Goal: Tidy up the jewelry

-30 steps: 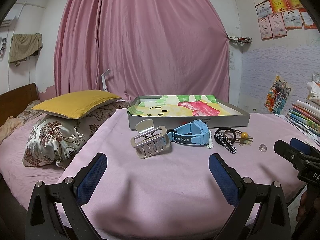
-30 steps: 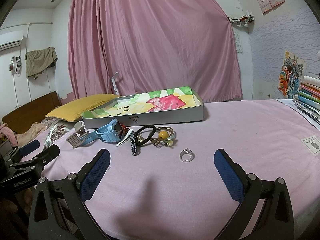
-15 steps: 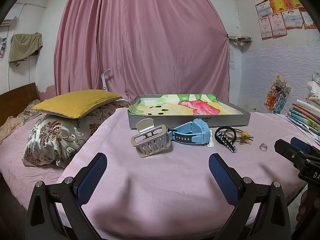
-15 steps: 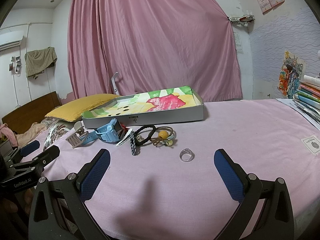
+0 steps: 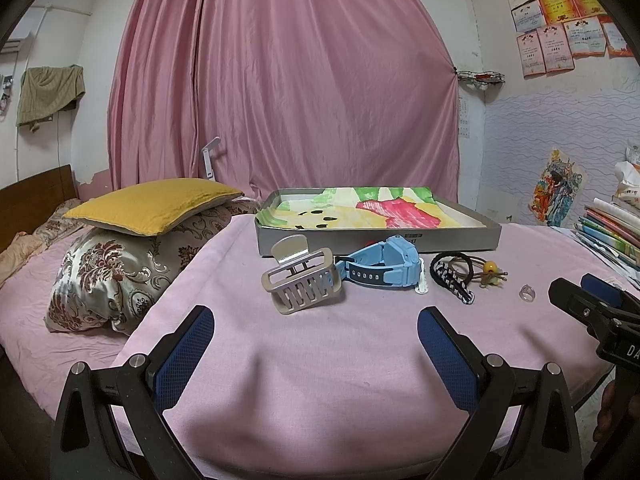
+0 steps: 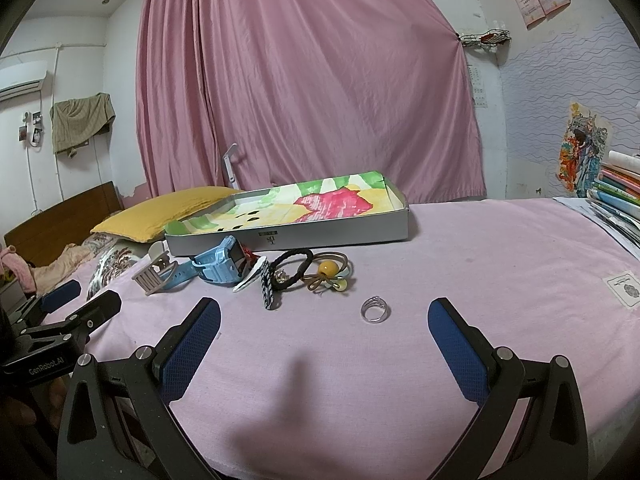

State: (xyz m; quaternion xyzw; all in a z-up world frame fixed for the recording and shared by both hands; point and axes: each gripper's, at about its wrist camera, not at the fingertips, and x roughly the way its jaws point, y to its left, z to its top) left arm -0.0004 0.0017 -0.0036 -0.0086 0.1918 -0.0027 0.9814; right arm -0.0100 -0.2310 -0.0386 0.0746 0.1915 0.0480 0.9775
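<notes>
Nothing has shifted: your left gripper (image 5: 316,344) and right gripper (image 6: 324,334) stay spread, empty. Thin ring (image 6: 375,309) may skid from a shallow pinch.

Label (image 6: 271,237) on the tray's front wall: print too small to read. Watch (image 6: 218,266): strap partly hidden behind hair clip (image 6: 154,276). Book stack (image 5: 612,228): cut off at right edge.
</notes>
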